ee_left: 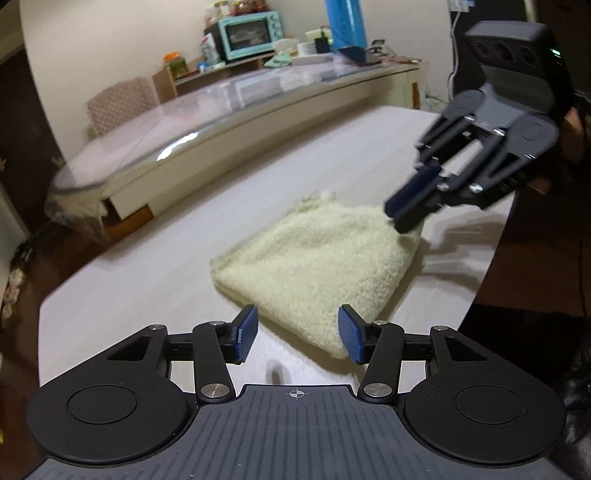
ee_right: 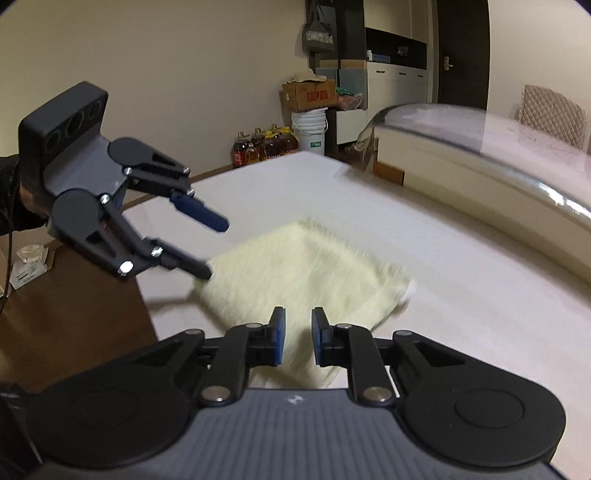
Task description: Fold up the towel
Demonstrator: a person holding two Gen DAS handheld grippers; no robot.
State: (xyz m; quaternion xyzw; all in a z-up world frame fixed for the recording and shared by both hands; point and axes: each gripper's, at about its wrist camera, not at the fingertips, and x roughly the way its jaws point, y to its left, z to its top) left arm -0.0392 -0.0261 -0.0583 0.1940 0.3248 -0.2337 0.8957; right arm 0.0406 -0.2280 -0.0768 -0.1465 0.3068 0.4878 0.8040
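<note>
A pale yellow fluffy towel (ee_left: 317, 266) (ee_right: 306, 273) lies folded flat on the white table (ee_left: 155, 288) (ee_right: 461, 280). In the left wrist view my left gripper (ee_left: 298, 334) is open, with the towel's near corner lying just inside its right pad (ee_left: 351, 338). From the right wrist view the left gripper (ee_right: 214, 247) stands wide, its lower finger (ee_right: 192, 267) at the towel's left corner. My right gripper (ee_right: 298, 338) hangs over the opposite corner, its pads a narrow gap apart with towel showing under the gap. From the left wrist view the right gripper (ee_left: 402, 216) has its tips at that corner.
The table's edge (ee_left: 491, 258) (ee_right: 144, 295) drops to a dark floor close beside both grippers. A long glass-topped counter (ee_left: 207, 133) (ee_right: 491, 162) runs along the far side. A teal oven (ee_left: 249, 35), bottles (ee_right: 264, 146), a bucket (ee_right: 310, 131) and padded chairs (ee_right: 554, 114) stand further off.
</note>
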